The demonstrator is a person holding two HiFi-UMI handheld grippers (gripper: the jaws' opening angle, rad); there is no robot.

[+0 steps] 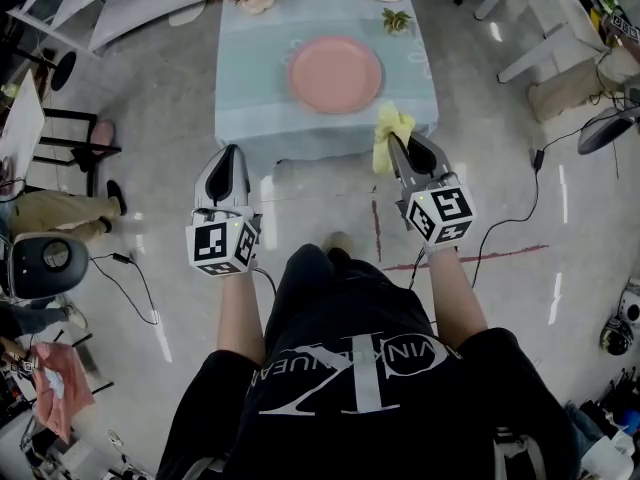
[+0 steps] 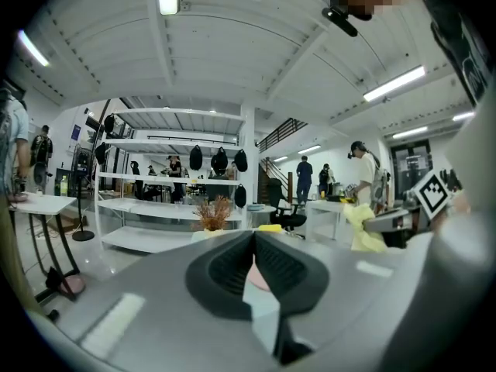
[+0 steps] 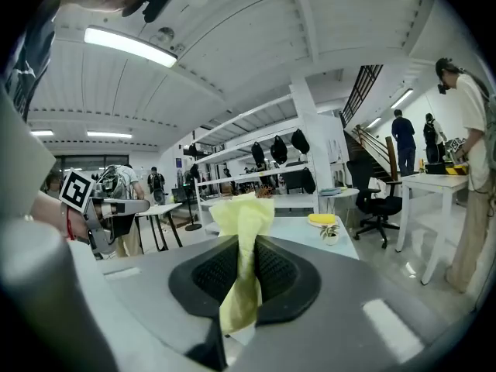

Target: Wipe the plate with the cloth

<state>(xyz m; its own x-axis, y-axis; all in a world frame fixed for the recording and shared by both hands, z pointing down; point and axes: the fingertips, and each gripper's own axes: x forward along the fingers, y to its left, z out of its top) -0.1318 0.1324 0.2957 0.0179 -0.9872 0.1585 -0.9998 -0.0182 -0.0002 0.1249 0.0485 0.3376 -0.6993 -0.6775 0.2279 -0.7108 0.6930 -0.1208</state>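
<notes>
Obs: right claw (image 1: 393, 140) is clamped on a crumpled pale-yellow cloth (image 1: 391, 126). In the right gripper view the fabric (image 3: 245, 227) is pinched between the two dark pads, with a tuft standing above them and a tail hanging below. Left claw (image 1: 232, 152) has its jaws together with nothing between them. A pink sliver shows past them in the left gripper view, probably the plate.

Obs: the round pink plate (image 1: 335, 74) lies flat near the middle of the counter (image 1: 250, 78), which is draped in a light blue cover. The plate is bare and well apart from both claws. The cloth hangs just over the near right edge of the counter, not touching the plate.

Judgement: the step in hand is the approach; wiping has not begun.

Notes for doing it well:
- Carry the cloth forward and to the left, then lower it until the loose tuft meets the plate rather than the hard jaw tips
- Keep the pinch firm, since the hold takes only a narrow fold and dragging could pull it out
- Sweep in overlapping arcs from the rim inward, with light downward load
- The plate may slide on the smooth cover, so the closed left claw could brace its near rim
- Keep clear of the small green potted plant (image 1: 397, 20) beyond the plate's right side
</notes>
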